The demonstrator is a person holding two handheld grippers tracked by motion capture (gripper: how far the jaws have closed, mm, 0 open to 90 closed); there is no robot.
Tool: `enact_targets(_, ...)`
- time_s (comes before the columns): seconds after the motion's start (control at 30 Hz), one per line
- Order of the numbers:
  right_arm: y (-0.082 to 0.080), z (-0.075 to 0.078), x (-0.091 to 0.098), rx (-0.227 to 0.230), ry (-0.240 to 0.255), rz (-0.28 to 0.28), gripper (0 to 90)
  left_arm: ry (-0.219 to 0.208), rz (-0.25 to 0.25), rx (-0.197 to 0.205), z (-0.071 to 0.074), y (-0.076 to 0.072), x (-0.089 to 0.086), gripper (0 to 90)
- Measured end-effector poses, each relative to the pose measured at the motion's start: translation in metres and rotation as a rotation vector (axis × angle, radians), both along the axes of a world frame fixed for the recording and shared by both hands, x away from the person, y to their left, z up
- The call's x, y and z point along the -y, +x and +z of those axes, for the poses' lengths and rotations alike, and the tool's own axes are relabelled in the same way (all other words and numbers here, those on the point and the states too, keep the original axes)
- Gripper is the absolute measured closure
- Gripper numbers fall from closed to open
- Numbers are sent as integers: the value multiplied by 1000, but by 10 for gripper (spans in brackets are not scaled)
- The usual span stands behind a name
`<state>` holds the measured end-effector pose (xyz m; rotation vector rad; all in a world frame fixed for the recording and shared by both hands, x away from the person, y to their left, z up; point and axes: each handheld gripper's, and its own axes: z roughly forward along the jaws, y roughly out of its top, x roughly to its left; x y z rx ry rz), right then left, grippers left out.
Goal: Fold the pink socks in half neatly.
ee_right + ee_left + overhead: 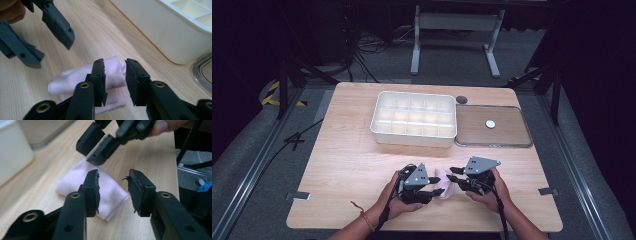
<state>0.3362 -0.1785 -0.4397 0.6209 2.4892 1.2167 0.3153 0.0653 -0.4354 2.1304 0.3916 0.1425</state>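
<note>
Desk (pixel 352 155): light wooden top, rectangular. A small pale pink folded cloth (pixel 446 181) lies flat on it near the middle of the near edge, between the two hand-held grippers.

Left hand-held gripper (pixel 435 186): held in the person's left hand (pixel 399 197), just beside the cloth's left side. In the left gripper view its jaws stand moderately apart with bare wood between the tips; the cloth (pixel 100 192) lies just beyond and under the left jaw, not clasped.

Right hand-held gripper (pixel 456 174): held in the right hand (pixel 487 192) at the cloth's right side. In the right gripper view the jaws stand narrowly apart, and a rolled fold of the cloth (pixel 82 77) shows in the gap; whether the pads touch it cannot be told.

View differences: the high view shows a white plastic tray with a grid of compartments (pixel 414 119) toward the far edge, and a clear flat lid (pixel 492 127) beside it on the right with a small white disc (pixel 490 124) on it. The gripper views show the cloth's layered folds, which the high view hides behind the grippers.

Cloth axis: in the high view it runs roughly from near to far edge; precise bearing uncertain.
</note>
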Motion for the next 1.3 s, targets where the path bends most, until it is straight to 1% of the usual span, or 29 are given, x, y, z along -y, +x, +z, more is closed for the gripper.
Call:
enact_targets(0.03,0,1,0,-4,12,-7,678,-6,10,11,3,1,-4,590)
enact_targets(0.1,-2,5,-1,1,28,-17,620,6,27,18,8,1,-11,569)
enact_targets(0.2,-4,9,-3,6,53,-41,554,50,41,38,10,1,-21,533)
enact_targets(0.23,-5,10,-4,9,49,-45,546,75,41,46,10,0,-25,527)
enact_targets(0.3,-4,8,-5,-17,39,-49,505,115,54,52,7,-2,-35,506)
enact_targets(0.37,-4,6,-7,-27,33,-54,499,144,71,47,2,-3,-48,480)
enact_targets(0.4,-4,5,-9,-28,19,-52,490,160,79,45,0,-4,-55,472)
enact_targets(0.43,-4,5,-9,-28,19,-52,490,160,79,45,0,-4,-55,456)
enact_targets(0.47,-4,3,-11,-36,13,-52,471,191,107,49,-4,-5,-66,430)
enact_targets(0.5,-3,1,-11,-37,7,-56,460,191,107,49,-4,-5,-66,419)
enact_targets(0.53,-3,0,-11,-39,5,-60,450,211,127,55,-9,-6,-79,405)
enact_targets(0.57,-2,-1,-12,-45,3,-64,441,226,135,56,-10,-7,-84,393)
enact_targets(0.6,-2,-3,-12,-52,0,-65,431,229,146,57,-12,-6,-90,380)
enact_targets(0.63,-1,-5,-13,-60,-5,-67,418,234,161,45,-15,-5,-98,366)
enact_targets(0.67,0,-8,-13,-69,-12,-68,410,247,170,47,-16,-5,-104,361)
enact_targets(0.7,0,-8,-13,-69,-12,-68,410,247,170,47,-16,-5,-104,357)
enact_targets(0.73,4,-12,-14,-97,-12,-65,400,247,189,37,-19,-3,-116,351)
enact_targets(0.77,4,-12,-14,-97,-12,-65,400,247,189,37,-19,-3,-116,343)
enact_targets(0.8,5,-14,-14,-104,-10,-65,391,249,202,31,-21,-2,-121,343)
enact_targets(0.83,7,-15,-14,-113,-15,-68,380,251,215,24,-22,-1,-126,341)
enact_targets(0.9,11,-22,-15,-129,-47,-74,358,243,229,1,-26,-1,-135,337)
enact_targets(0.93,12,-25,-14,-135,-44,-70,350,239,235,-5,-28,-1,-138,337)
enact_targets(1.0,16,-28,-11,-180,-22,-66,345,219,229,-23,-30,-1,-140,327)
enact_targets(1.1,21,-32,-7,-235,-5,-51,328,230,218,-36,-34,-3,-138,315)
enact_targets(1.13,23,-34,-5,-270,10,-50,330,230,212,-40,-35,-3,-137,309)
enact_targets(1.17,26,-36,-3,-296,26,-43,331,244,207,-35,-36,-3,-136,305)
enact_targets(1.2,27,-36,-3,-309,33,-35,333,250,215,-41,-37,-3,-135,303)
enact_targets(1.27,28,-36,-4,-307,25,-16,367,246,208,-46,-38,-3,-134,290)
enact_targets(1.3,28,-36,-5,-323,29,1,433,244,206,-51,-39,-2,-134,287)
